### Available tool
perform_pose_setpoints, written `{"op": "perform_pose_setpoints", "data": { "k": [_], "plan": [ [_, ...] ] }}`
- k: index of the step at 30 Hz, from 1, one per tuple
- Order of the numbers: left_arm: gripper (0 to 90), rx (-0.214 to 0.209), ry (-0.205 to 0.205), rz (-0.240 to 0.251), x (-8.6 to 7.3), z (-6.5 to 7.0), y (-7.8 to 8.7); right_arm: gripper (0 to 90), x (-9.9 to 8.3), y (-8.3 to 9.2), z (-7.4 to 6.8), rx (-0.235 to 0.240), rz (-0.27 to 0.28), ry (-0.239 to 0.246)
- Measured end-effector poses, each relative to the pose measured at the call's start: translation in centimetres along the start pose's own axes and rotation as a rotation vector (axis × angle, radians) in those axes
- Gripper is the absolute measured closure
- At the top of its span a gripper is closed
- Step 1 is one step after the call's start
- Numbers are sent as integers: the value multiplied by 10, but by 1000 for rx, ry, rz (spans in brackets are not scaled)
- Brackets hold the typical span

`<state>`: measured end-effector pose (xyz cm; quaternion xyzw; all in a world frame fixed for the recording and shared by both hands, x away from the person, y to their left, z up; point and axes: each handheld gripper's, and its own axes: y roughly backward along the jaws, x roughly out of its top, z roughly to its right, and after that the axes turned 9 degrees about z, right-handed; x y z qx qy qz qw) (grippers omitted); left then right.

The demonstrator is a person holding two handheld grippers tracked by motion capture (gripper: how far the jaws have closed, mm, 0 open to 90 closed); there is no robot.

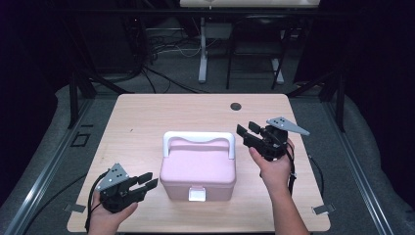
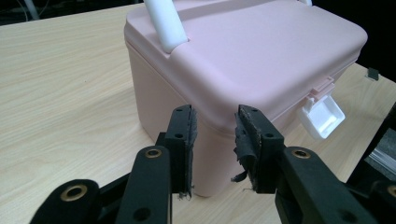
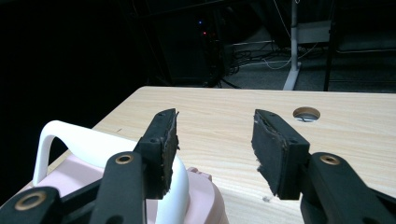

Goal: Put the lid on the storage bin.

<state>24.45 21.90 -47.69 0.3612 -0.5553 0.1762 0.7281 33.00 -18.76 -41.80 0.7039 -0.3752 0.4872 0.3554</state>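
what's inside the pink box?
Can't tell. The pink box sits with its lid down, white handle across the top and white latch at the front. The opaque walls and lid hide whatever is inside.

Closed pink box (image 1: 197, 171), mid-table

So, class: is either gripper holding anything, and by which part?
Nothing is held. The left gripper and right gripper are open beside the pink box, with nothing between their jaws.
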Motion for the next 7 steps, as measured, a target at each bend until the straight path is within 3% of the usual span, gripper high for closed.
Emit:
{"op": "perform_pose_setpoints", "data": {
  "k": [7],
  "plan": [
    [595, 31, 41, 25, -4, -9, 0, 496, 0, 1, 2, -2, 4, -4]
  ]
}}
